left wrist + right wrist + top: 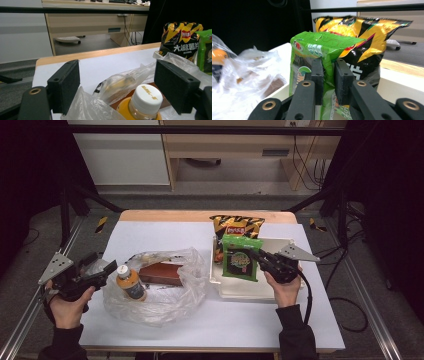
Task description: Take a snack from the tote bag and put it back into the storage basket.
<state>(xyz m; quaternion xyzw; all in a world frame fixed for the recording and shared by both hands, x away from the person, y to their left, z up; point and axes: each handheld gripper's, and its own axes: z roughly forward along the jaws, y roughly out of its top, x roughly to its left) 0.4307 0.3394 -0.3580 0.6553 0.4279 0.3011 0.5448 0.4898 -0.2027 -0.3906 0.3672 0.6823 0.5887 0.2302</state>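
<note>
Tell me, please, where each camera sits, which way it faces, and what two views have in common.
High view: above the person's side, looking forward and down at the table; forearms, hands and both claws show.
Left gripper view: on the left claw, open, facing the orange bottle.
Right gripper view: on the right claw, shut on the green packet.
Both gripper views share the yellow-black chip bag.

Snack packet [242, 257]: bright green, dark panel. Chip bag [236, 226] at 12 o'clock of it: black, yellow-orange zigzags, red logo. Bottle [131, 283]: orange, white cap. Tray [248, 290]: cream. Table [165, 232]: white.
</note>
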